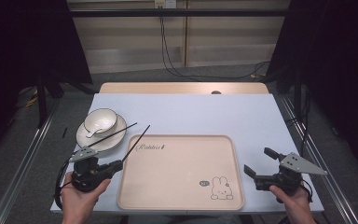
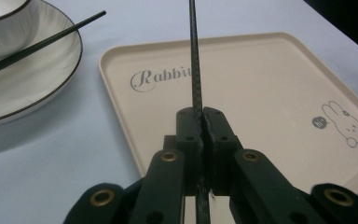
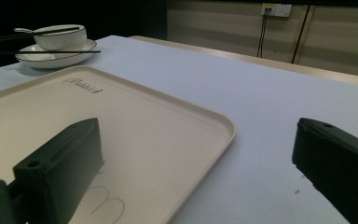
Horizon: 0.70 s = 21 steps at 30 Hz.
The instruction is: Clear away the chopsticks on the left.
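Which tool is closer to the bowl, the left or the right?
Left. The left tool is just in front of the bowl; the right tool is across the tray.

Bright tabletop, dark surroundings — near jaws blurred.

The right gripper [image 3: 191,163] is seen with jaws spread wide over the beige tray's [image 3: 177,126] corner, a bowl [image 3: 59,37], plate [image 3: 56,58] and chopstick [image 3: 51,52] being set far behind.

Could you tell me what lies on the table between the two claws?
In the high view, the beige rabbit tray lies between the left claw and the right claw; nothing rests on it.
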Tool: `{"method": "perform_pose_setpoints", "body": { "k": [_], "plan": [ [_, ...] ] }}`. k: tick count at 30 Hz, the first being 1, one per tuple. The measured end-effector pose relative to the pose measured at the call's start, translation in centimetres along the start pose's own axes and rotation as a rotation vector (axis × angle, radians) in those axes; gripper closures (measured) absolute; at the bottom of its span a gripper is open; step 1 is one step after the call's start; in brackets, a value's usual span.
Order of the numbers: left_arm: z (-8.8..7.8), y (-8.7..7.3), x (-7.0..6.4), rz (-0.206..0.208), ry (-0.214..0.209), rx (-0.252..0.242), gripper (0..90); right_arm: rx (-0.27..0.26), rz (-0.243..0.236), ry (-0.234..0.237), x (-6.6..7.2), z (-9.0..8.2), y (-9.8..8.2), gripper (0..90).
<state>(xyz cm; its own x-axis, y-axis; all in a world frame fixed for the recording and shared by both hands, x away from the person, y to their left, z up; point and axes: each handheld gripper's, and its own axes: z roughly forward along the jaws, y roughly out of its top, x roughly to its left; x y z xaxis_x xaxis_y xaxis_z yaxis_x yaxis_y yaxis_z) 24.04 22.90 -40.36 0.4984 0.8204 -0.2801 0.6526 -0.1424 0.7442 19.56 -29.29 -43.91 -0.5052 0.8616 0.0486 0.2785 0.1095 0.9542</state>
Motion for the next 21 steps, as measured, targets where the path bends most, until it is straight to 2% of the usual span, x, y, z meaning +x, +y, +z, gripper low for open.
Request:
{"method": "perform_pose_setpoints", "body": {
  "k": [2, 8, 9, 10, 11, 12, 16, 21],
  "plan": [
    [0.8, -0.3, -0.2, -0.028, 0.020, 0.007, 85.9, -0.001, 0.001, 0.000, 0.0, 0.0, 0.0, 1.1],
    [2.0, -1.0, -0.3, -0.058, 0.047, 0.043, 85.9, 0.000, -0.005, -0.002, 0.0, 0.1, 0.0, 1.1],
    [2.5, -1.5, -0.2, -0.078, 0.057, 0.055, 85.9, 0.000, -0.007, 0.000, 0.0, 0.0, 0.0, 1.1],
    [2.5, -1.5, -0.2, -0.078, 0.057, 0.055, 85.9, 0.000, -0.007, 0.000, 0.0, 0.0, 0.0, 1.1],
    [2.9, -1.9, 0.3, -0.096, 0.067, 0.076, 85.8, 0.003, -0.008, 0.003, 0.1, 0.1, 0.0, 1.1],
    [2.9, -1.9, 0.3, -0.096, 0.067, 0.076, 85.8, 0.002, -0.008, 0.002, 0.1, 0.1, 0.0, 1.1],
    [3.6, -2.2, 0.8, -0.123, 0.110, 0.106, 85.9, 0.004, -0.011, 0.002, 0.1, 0.1, 0.0, 1.1],
    [4.2, -2.3, 0.4, -0.108, 0.119, 0.129, 85.8, 0.006, -0.009, 0.003, 0.1, 0.1, 0.0, 1.1]
  ]
}}
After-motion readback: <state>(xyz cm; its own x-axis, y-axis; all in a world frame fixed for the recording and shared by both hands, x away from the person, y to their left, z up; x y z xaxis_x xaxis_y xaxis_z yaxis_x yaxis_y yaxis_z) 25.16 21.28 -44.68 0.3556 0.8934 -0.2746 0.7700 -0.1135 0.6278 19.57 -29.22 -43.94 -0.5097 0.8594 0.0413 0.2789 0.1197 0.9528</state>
